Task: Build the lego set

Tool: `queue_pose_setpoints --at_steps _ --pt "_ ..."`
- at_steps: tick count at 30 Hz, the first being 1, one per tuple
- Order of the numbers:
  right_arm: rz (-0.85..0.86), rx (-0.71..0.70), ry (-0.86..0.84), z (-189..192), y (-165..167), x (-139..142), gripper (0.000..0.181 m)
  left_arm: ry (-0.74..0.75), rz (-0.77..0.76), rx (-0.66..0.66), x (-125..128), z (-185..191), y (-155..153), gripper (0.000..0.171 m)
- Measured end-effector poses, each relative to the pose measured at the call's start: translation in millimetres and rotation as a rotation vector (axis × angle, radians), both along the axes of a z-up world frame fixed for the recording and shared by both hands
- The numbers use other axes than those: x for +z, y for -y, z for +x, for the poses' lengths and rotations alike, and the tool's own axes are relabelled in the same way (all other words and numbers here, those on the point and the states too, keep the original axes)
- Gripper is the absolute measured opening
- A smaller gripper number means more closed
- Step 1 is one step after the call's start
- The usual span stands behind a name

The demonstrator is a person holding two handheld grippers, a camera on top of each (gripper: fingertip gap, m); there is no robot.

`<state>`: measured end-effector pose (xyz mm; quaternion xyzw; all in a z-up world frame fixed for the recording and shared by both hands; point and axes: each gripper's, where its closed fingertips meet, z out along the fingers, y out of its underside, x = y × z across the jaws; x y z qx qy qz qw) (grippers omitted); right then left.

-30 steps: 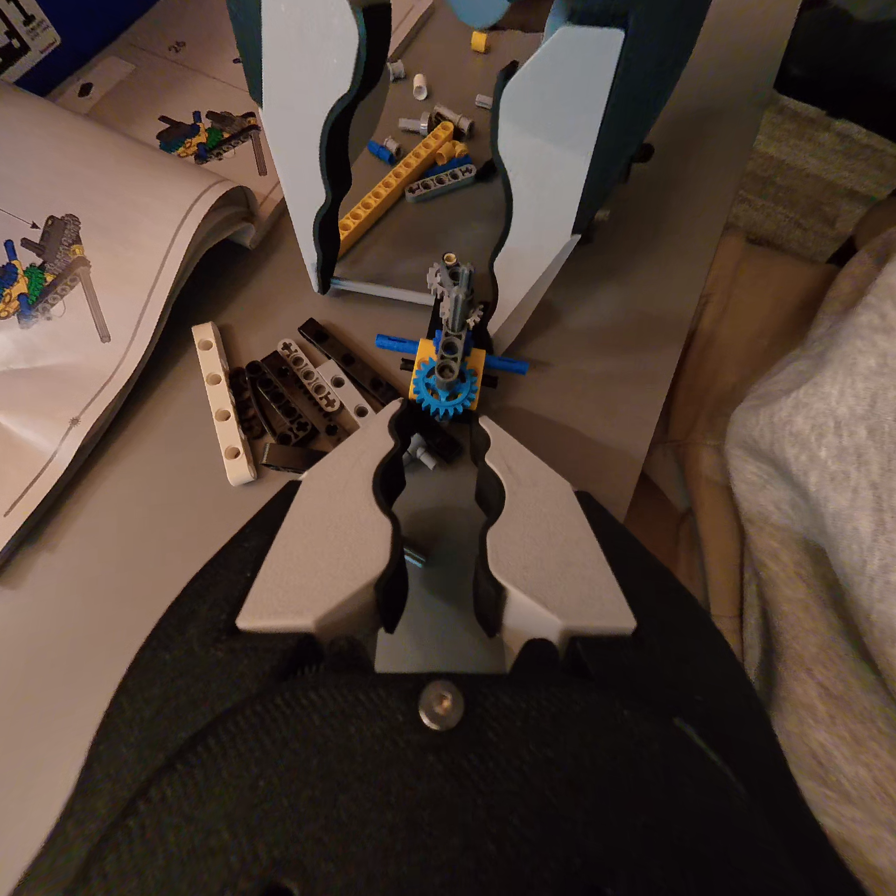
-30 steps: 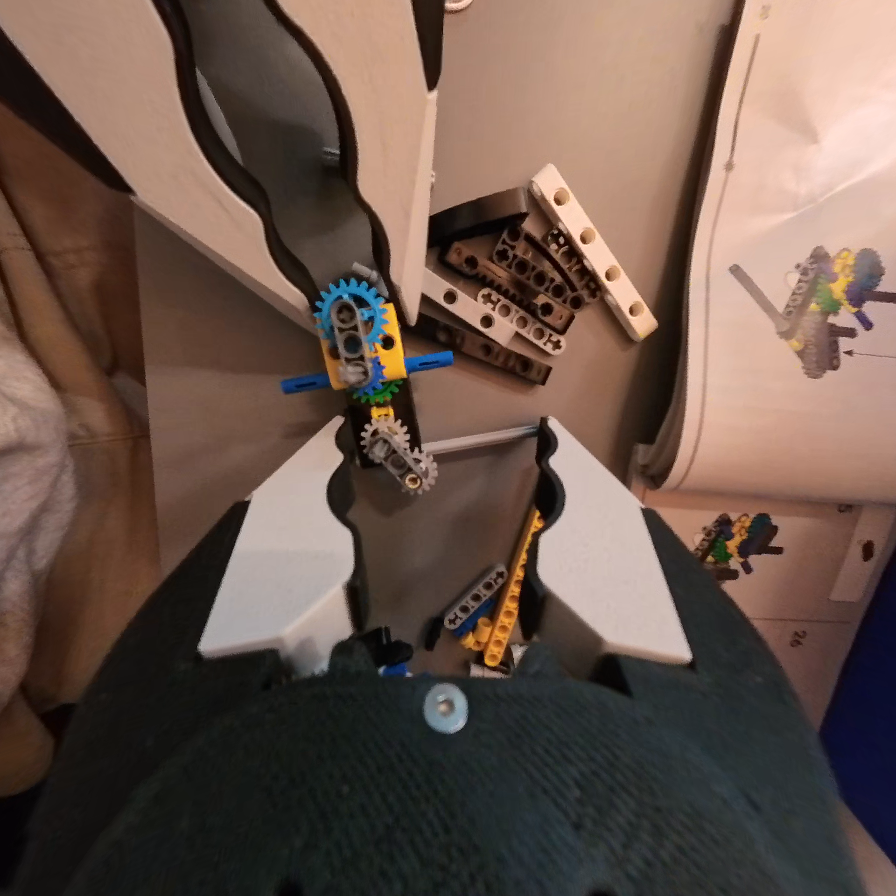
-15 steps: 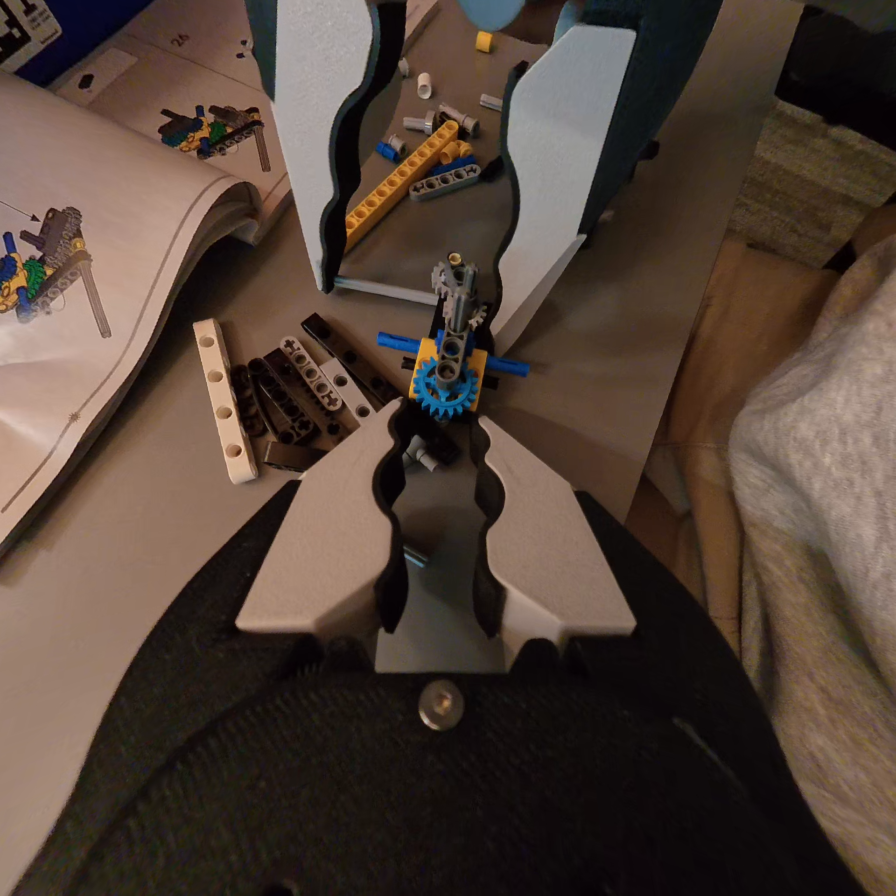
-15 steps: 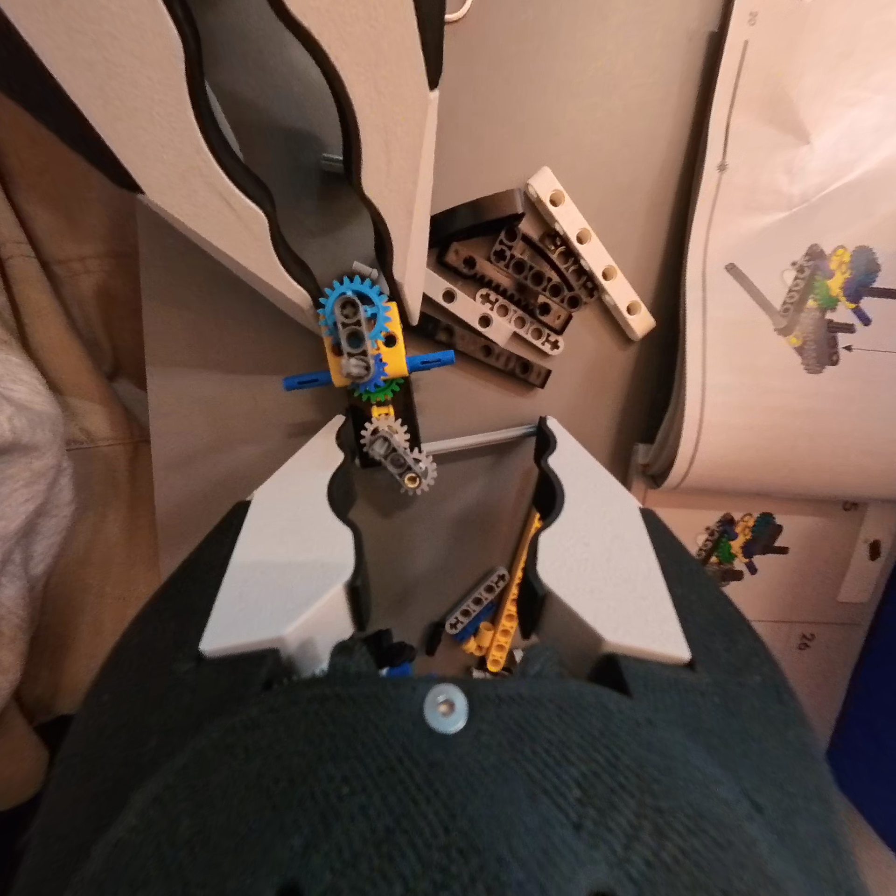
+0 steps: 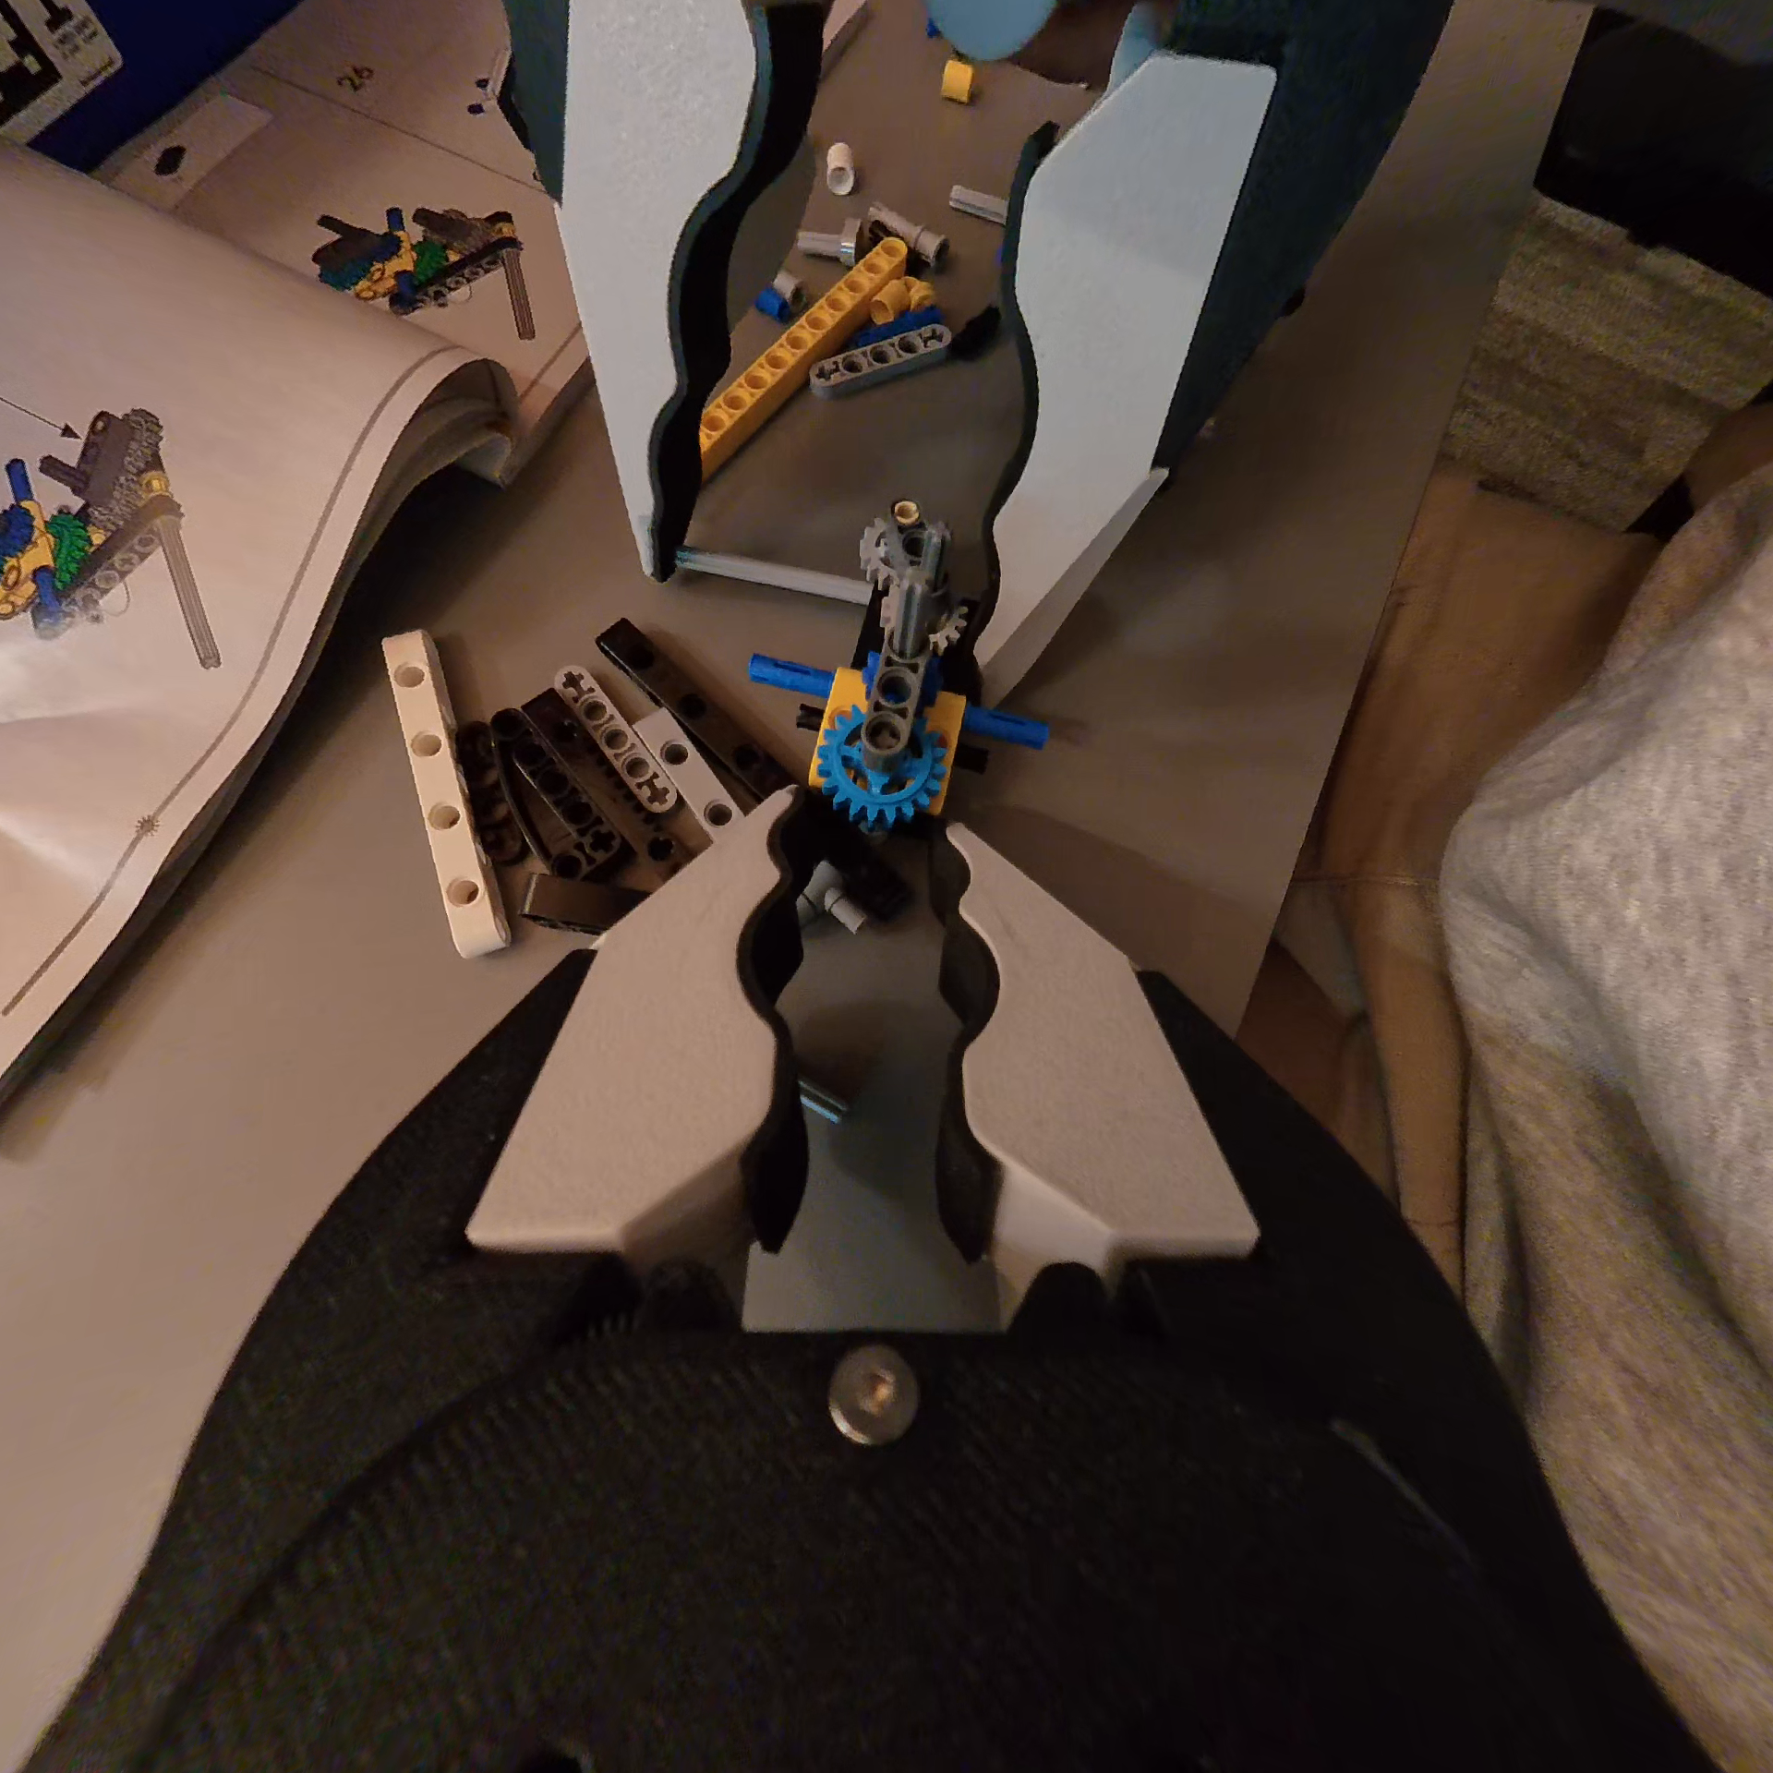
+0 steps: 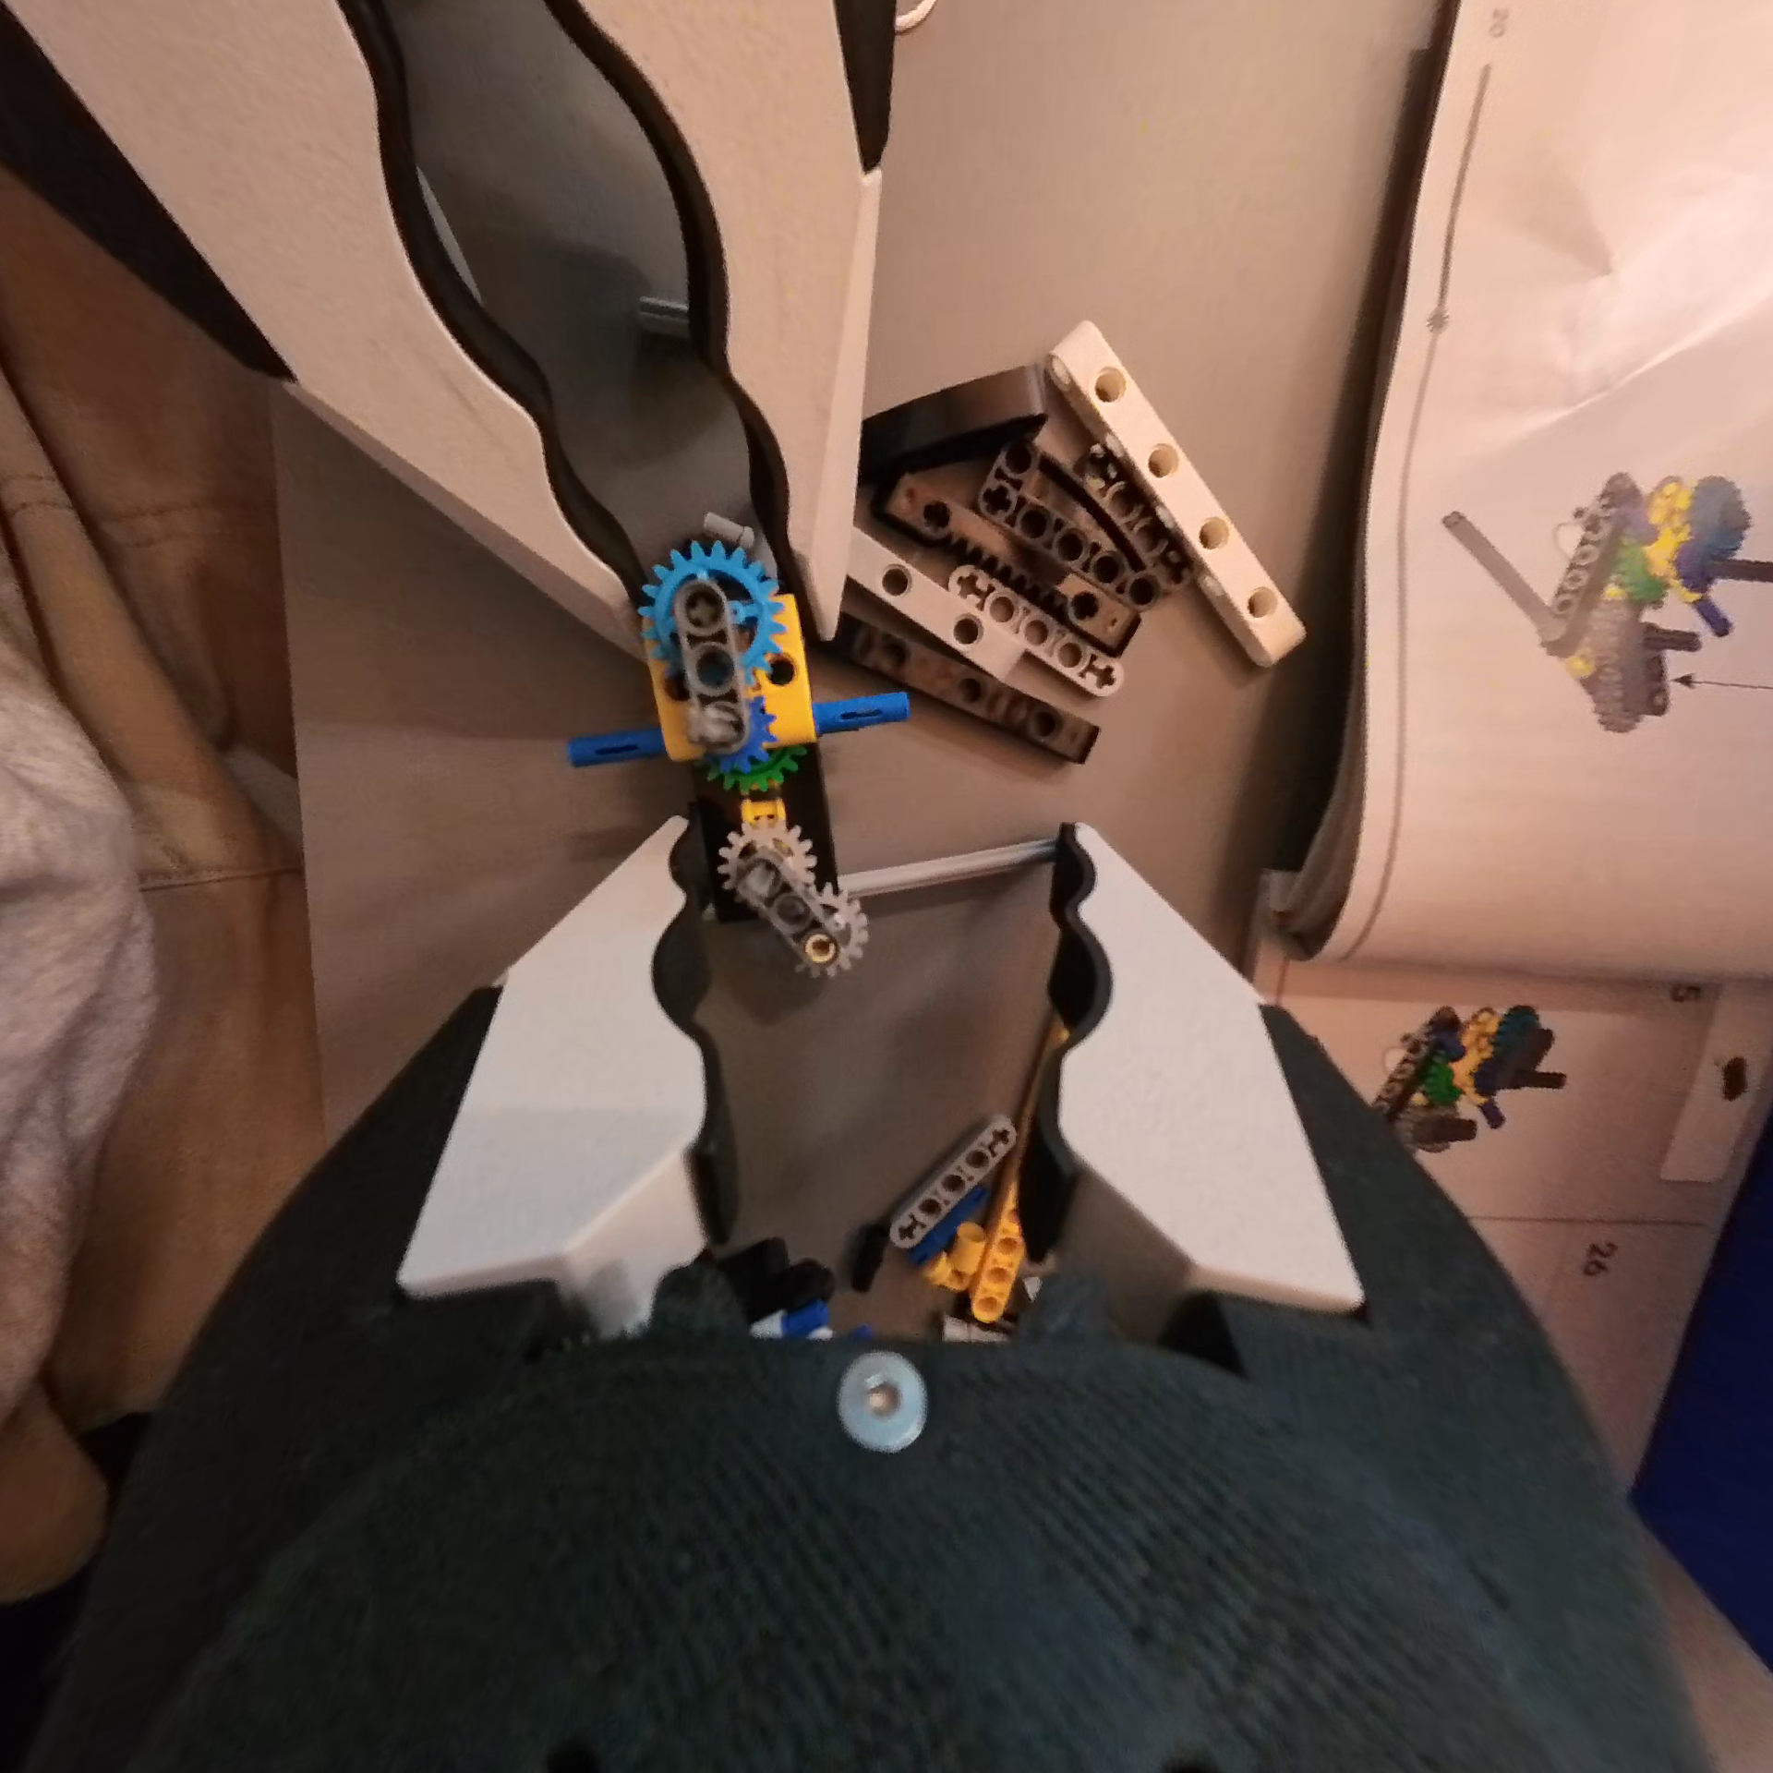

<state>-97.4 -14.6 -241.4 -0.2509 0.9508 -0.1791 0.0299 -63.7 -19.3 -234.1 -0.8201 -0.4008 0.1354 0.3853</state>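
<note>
A small gear assembly (image 5: 887,729) has a yellow block, a blue gear, a blue axle, grey links and two grey gears on a black base. It lies low on the grey table (image 5: 288,1103). My left gripper (image 5: 868,820) is shut on the blue-gear end of the assembly and also shows in the right wrist view (image 6: 715,576). My right gripper (image 6: 878,844) is open wide. Its left fingertip (image 6: 676,844) is against the grey-gear end of the assembly (image 6: 729,691). It faces me in the left wrist view (image 5: 830,585).
A pile of black, grey and white beams (image 5: 576,777) lies beside the assembly. A grey axle (image 6: 950,868) lies at my right gripper's tips. A yellow beam with small parts (image 5: 806,355) is behind it. An open instruction booklet (image 5: 192,480) lies at one side. The table edge and a person's grey clothing (image 5: 1583,863) are at the other. There is about 4 cm between the tips of the two grippers.
Almost nothing. The right gripper has shifted very slightly over the loose parts. Both grippers keep the same jaw width and the assembly stays in place.
</note>
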Motion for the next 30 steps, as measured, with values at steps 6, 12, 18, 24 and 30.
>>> queue_pose_setpoints --at_steps 6,12,18,24,30 --pt "-0.007 -0.005 -0.001 0.5 -0.7 0.1 0.070 0.002 0.002 0.001 -0.2 -0.1 0.1 0.022" --pt "-0.006 -0.007 -0.007 0.7 -1.7 0.1 0.068 0.001 0.001 0.001 -0.4 0.1 0.1 0.022" --pt "-0.001 -0.010 -0.009 1.5 -2.8 0.0 0.064 0.002 0.002 0.001 -0.4 0.2 0.1 0.022" --pt "-0.013 -0.021 0.010 5.1 -4.1 1.0 0.040 -0.004 0.003 0.028 0.5 -2.5 4.1 0.022" --pt "0.000 -0.013 -0.007 7.3 -7.1 1.1 0.040 -0.002 0.004 0.004 0.6 0.3 1.5 0.022"
